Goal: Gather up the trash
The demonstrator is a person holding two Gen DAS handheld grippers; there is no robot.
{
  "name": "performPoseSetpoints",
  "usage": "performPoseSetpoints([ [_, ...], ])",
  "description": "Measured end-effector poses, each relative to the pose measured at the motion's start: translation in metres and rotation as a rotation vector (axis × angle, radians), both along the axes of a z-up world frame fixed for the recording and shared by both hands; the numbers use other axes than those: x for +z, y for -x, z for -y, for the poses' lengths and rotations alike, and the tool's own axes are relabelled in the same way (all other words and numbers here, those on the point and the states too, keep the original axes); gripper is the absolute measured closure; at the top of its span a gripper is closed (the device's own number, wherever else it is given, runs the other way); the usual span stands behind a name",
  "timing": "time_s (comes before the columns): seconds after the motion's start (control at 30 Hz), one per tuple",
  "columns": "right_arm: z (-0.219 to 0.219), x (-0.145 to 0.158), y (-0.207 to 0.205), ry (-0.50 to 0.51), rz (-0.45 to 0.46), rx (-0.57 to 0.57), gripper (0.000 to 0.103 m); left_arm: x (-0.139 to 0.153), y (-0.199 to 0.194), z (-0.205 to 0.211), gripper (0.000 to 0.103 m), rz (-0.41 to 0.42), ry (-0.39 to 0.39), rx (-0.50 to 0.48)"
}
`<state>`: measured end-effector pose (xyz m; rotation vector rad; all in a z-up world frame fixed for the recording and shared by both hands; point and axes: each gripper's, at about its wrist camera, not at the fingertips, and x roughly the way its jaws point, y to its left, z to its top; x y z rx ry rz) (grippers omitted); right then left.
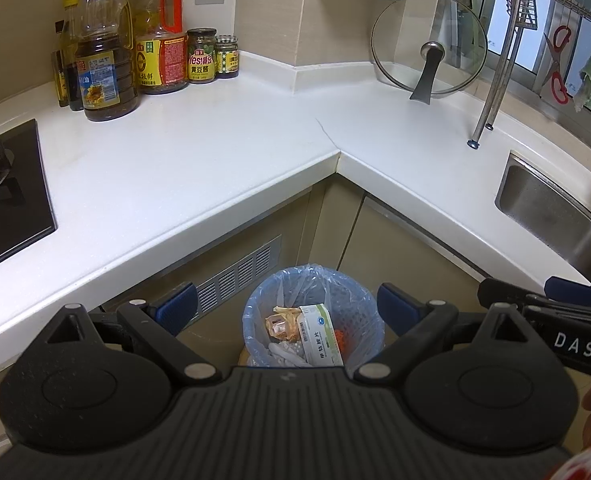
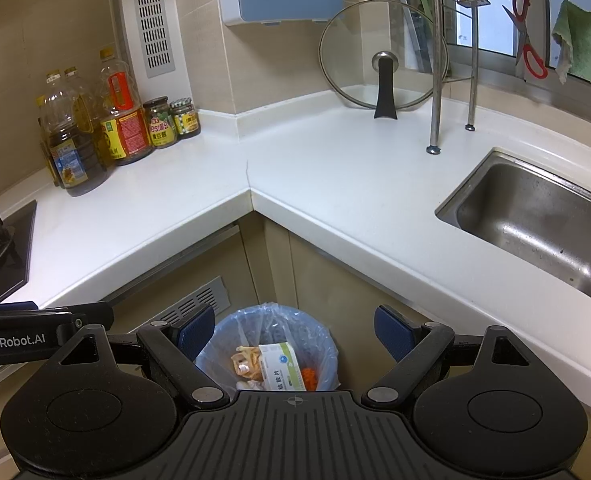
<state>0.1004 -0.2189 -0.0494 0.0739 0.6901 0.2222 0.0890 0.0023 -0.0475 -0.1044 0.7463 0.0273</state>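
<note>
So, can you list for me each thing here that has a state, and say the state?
Left gripper: open, holds nothing.
Right gripper: open, holds nothing.
Bin: uncovered, lined with a bag, trash inside.
Box: lying in the bin.
Sink: no dishes inside.
Lid: standing on edge against the wall.
Scissors: hanging, closed.
Cloth: hanging.

Left of your jaws, the other gripper reads "GenRobot.AI"; in the left view, the gripper right of them reads "DAS". Jar far ahead-left: "Yes!".
</note>
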Motion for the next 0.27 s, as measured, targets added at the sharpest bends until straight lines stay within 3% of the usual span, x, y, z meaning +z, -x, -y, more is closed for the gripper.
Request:
performPoseSetpoints([
  [0.27, 0.0005, 0.0010, -0.0039, 0.002, -0.001, -0.006, 0.016, -0.0015, -0.0007, -0.0028, 0.007, 0.017, 0.008, -0.002],
])
